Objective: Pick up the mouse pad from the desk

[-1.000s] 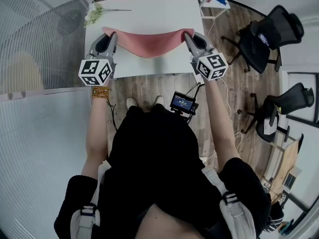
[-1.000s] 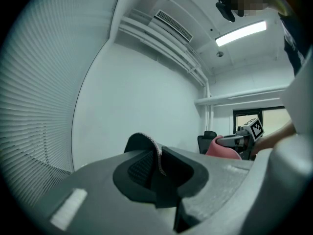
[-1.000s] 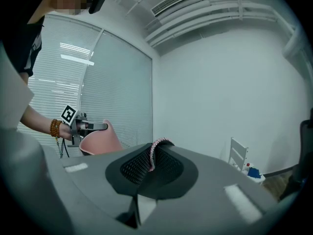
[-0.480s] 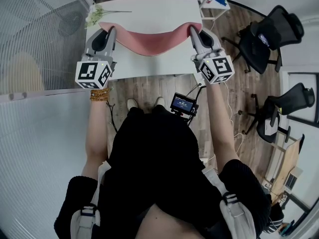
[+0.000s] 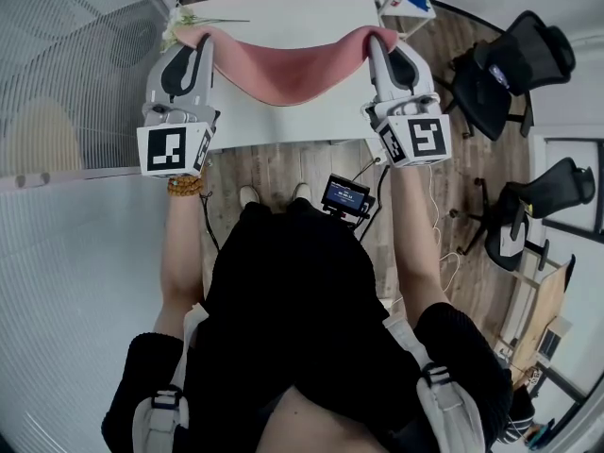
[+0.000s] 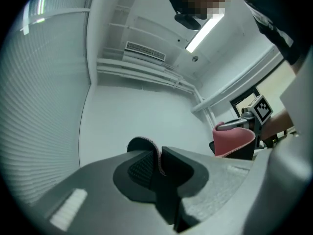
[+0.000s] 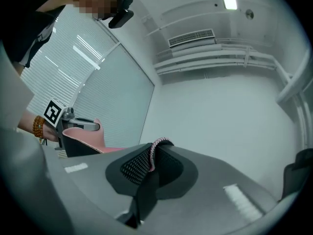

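Observation:
The pink mouse pad (image 5: 283,69) hangs in a sagging curve above the white desk (image 5: 283,121), held up by its two ends. My left gripper (image 5: 200,43) is shut on the pad's left end and my right gripper (image 5: 376,38) is shut on its right end. In the left gripper view the pad's thin pink-edged black rim (image 6: 157,156) is pinched between the jaws, and the far end of the pad (image 6: 234,140) shows at the right. In the right gripper view the rim (image 7: 152,156) is clamped the same way, with the pad's other end (image 7: 85,140) at the left.
A sprig of pale flowers (image 5: 179,22) lies at the desk's far left corner. Two black office chairs (image 5: 500,74) stand on the wood floor to the right. A small screen (image 5: 345,196) hangs at the person's waist. A glass partition (image 5: 66,74) runs along the left.
Both grippers have risen with the mouse pad, lifting it off the desk. The pad now hangs higher and the grippers sit larger and farther apart in the head view.

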Demonstrator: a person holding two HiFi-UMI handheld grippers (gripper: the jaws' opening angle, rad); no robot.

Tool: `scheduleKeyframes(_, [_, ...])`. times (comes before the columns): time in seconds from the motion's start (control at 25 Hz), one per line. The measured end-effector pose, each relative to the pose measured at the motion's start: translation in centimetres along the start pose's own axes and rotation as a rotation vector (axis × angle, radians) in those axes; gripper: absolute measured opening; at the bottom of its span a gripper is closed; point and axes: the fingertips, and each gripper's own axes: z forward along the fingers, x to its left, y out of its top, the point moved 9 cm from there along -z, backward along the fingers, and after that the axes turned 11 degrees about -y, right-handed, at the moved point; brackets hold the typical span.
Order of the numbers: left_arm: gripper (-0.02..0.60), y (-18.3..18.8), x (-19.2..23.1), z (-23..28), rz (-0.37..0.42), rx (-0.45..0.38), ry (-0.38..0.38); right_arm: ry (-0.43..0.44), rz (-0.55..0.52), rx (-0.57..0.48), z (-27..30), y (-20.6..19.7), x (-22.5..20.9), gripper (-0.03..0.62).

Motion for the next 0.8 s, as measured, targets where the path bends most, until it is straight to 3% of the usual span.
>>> scheduleKeyframes(0.16, [0.041, 1.0, -0.5, -0.2, 0.072, -0.004, 0.058, -0.023, -0.029, -0.014, -0.3, 1.6, 0.9, 0.043])
scheduleKeyframes(0.8, [0.041, 1.2, -2.7, -0.6, 0.203, 0.003, 0.167, -0.097, -0.009, 0.010, -1.5, 1.9, 2.5, 0.043])
